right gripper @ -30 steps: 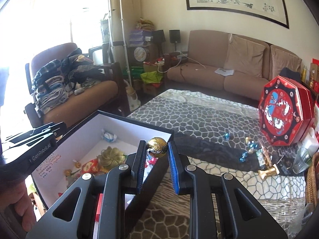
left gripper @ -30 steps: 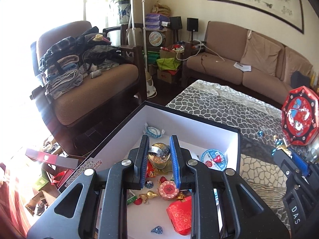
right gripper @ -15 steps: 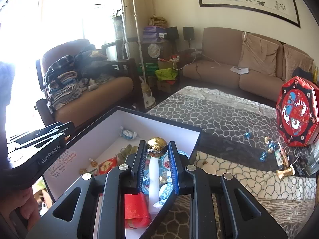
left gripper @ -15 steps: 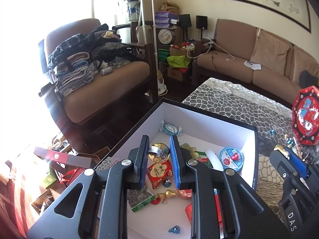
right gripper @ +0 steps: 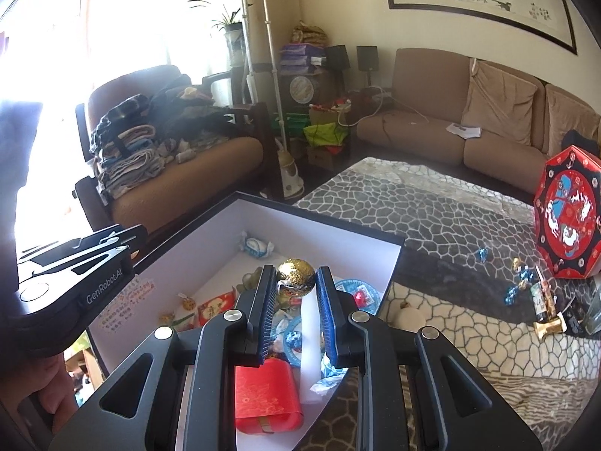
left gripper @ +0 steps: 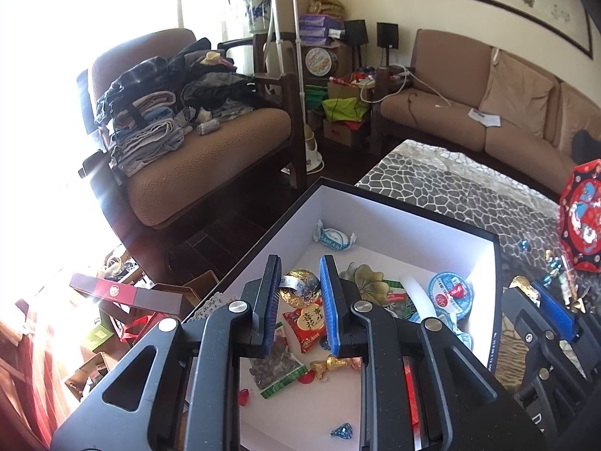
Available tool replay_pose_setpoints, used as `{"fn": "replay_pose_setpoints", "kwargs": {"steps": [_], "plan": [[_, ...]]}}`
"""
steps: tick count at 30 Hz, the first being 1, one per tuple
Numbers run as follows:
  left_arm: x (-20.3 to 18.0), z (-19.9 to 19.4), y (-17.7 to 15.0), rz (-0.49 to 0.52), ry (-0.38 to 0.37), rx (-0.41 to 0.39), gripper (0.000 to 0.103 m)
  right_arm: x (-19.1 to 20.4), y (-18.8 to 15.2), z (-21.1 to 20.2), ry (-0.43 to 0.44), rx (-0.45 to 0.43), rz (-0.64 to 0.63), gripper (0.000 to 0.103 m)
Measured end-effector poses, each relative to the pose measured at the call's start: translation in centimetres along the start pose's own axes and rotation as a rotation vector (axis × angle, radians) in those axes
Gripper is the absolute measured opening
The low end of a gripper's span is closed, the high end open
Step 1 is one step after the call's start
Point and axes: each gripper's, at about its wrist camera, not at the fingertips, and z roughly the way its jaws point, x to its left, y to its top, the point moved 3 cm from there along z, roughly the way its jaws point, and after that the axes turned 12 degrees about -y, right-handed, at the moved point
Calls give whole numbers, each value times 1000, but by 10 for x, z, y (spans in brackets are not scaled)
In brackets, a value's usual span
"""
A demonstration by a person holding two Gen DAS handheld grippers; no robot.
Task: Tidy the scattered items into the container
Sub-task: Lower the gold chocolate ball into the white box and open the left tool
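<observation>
Your left wrist view looks steeply down into the white-lined box [left gripper: 405,221] from close above its near-left corner. Your right wrist view faces the same box [right gripper: 326,233] from its near-right side; both share its interior.

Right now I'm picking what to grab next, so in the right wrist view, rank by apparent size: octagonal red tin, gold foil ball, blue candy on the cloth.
1. octagonal red tin
2. gold foil ball, enlarged by nearness
3. blue candy

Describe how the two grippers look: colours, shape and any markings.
Both the left gripper and the right gripper have black angular bodies, silver round screws and blue ribbed pads. The left gripper's side reads "GenRobot.AI" in white. No cables show.
</observation>
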Motion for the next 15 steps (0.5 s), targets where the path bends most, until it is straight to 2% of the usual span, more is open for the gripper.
{"fn": "replay_pose_setpoints", "kwargs": {"steps": [5, 15], "plan": [[0, 9, -4, -24, -41, 59, 20, 5, -3, 5, 12, 21, -10, 22], [5, 19, -11, -53, -57, 131, 20, 21, -12, 17, 59, 74, -40, 22]]}}
